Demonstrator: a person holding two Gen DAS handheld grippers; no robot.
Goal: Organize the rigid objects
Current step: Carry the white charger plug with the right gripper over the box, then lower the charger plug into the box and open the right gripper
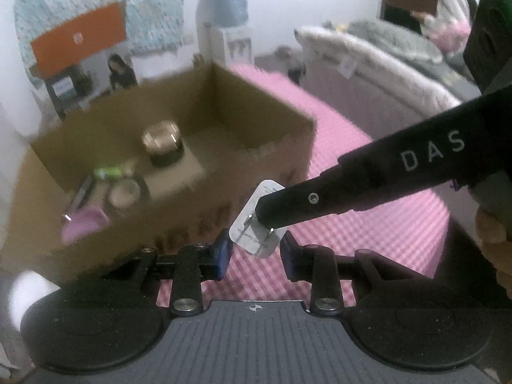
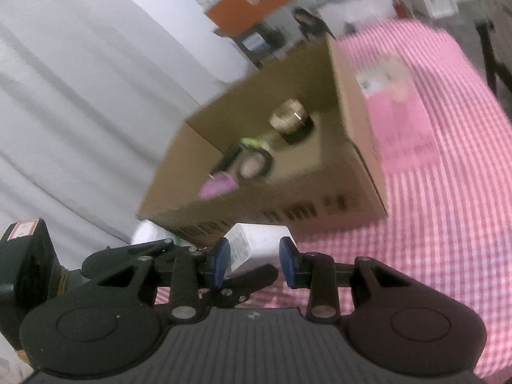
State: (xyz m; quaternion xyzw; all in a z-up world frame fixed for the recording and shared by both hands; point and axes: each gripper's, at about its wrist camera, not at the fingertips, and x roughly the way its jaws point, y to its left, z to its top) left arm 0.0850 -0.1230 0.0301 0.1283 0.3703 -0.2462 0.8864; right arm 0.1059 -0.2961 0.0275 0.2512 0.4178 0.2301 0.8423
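A small white plug adapter (image 1: 257, 222), a flat, rounded-corner block with fine grey print on its face and two thin metal prongs standing out of it, hangs in the air just in front of an open cardboard box (image 1: 179, 204) that sits on a pink-and-white checked cloth (image 1: 368, 233). In the left wrist view the left gripper (image 1: 256, 249) brackets the adapter's lower end, its blue pads (image 1: 222, 252) set narrowly on either side; motion blur makes it impossible to tell whether they press on the block. A black finger of the right gripper, lettered "DAS", reaches in from the right of that view and lies over the prong face. In the right wrist view the right gripper (image 2: 254, 257) has its own blue pads close against the adapter's (image 2: 256, 244) two sides, the plain white body filling the narrow gap and appearing clamped there. Inside the box lie a squat metal-topped jar (image 1: 163, 144), a round compact (image 1: 123, 192), a green-capped item (image 1: 110, 170) and a pink object (image 1: 84, 225), all blurred. A person in a pale top (image 1: 448, 6) stands by a grey-covered bed in the background.
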